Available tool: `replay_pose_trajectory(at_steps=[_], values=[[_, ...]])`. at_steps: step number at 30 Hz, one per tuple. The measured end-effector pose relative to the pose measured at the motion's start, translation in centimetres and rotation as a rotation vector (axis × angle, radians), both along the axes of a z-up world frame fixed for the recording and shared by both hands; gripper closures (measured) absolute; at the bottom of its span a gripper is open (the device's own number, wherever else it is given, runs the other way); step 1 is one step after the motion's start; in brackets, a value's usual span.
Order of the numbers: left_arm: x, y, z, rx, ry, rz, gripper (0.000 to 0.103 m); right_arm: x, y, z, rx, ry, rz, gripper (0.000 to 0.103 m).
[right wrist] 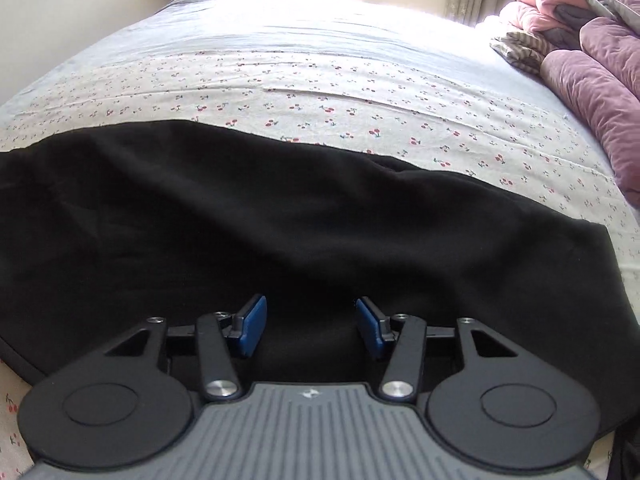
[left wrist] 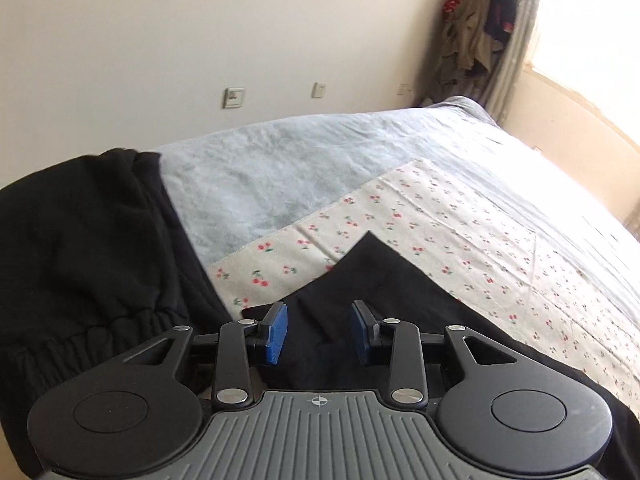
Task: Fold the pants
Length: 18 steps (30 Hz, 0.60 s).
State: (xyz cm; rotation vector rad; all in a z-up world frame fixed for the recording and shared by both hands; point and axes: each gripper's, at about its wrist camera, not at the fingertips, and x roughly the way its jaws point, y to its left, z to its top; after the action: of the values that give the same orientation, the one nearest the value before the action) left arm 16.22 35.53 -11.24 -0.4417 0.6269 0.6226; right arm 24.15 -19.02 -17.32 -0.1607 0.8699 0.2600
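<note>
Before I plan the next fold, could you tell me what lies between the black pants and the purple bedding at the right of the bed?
In the right wrist view, only cherry-print sheet lies between the black pants and the purple bedding.

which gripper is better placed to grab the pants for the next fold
Left, probably: the left gripper sits open near a free corner and the elastic waistband. The right gripper faces only flat mid-cloth.

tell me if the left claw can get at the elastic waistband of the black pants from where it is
Probably yes. The left claw is open and empty, and the gathered waistband lies just to its left with nothing between them.
</note>
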Motion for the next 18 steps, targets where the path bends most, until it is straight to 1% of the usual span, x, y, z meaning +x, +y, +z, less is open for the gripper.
replay_pose_trajectory(at_steps=[1, 2, 4, 5, 6, 7, 8, 9, 10, 13, 14, 16, 17, 18], values=[[1.3, -1.2, 0.0, -0.009, -0.004, -0.073, 0.065, 0.5, 0.6, 0.9, 0.048, -0.025, 0.011, 0.067], [2.7, -2.5, -0.2, -0.015, -0.004, -0.125, 0.064, 1.0, 1.2, 1.5, 0.083, -0.035, 0.026, 0.067], [4.6, -5.2, -1.0, 0.013, 0.019, -0.191, 0.064, 3.1, 3.5, 2.3, 0.138, -0.030, 0.078, 0.067], [5.6, -6.6, -1.9, 0.028, 0.032, -0.239, 0.064, 4.5, 5.2, 2.7, 0.142, -0.033, 0.107, 0.067], [6.4, -7.5, -2.6, 0.024, 0.054, -0.277, 0.064, 6.1, 7.1, 2.9, 0.132, -0.041, 0.149, 0.066], [7.6, -8.4, -3.9, -0.005, 0.097, -0.322, 0.064, 7.5, 8.9, 2.8, 0.113, -0.043, 0.189, 0.066], [8.3, -9.1, -5.1, -0.040, 0.124, -0.338, 0.065, 9.1, 10.4, 2.7, 0.097, -0.041, 0.214, 0.065], [8.7, -9.6, -5.9, -0.067, 0.140, -0.349, 0.066, 10.3, 11.4, 2.5, 0.089, -0.034, 0.222, 0.062], [8.9, -10.1, -6.6, -0.081, 0.152, -0.367, 0.066, 12.5, 12.6, 2.0, 0.083, -0.017, 0.216, 0.060], [9.4, -11.5, -7.1, -0.052, 0.165, -0.405, 0.065, 16.4, 14.5, 0.4, 0.098, 0.054, 0.203, 0.060], [9.5, -11.7, -7.1, -0.051, 0.171, -0.411, 0.063, 17.8, 15.2, -0.4, 0.118, 0.104, 0.208, 0.060], [9.8, -11.8, -7.2, -0.063, 0.189, -0.414, 0.060, 18.7, 15.7, -1.8, 0.165, 0.238, 0.258, 0.059], [10.0, -11.7, -7.2, -0.072, 0.192, -0.409, 0.058, 18.1, 16.1, -1.6, 0.162, 0.231, 0.290, 0.062], [10.2, -11.4, -7.3, -0.077, 0.194, -0.403, 0.058, 17.1, 16.2, -1.1, 0.174, 0.224, 0.339, 0.070]])
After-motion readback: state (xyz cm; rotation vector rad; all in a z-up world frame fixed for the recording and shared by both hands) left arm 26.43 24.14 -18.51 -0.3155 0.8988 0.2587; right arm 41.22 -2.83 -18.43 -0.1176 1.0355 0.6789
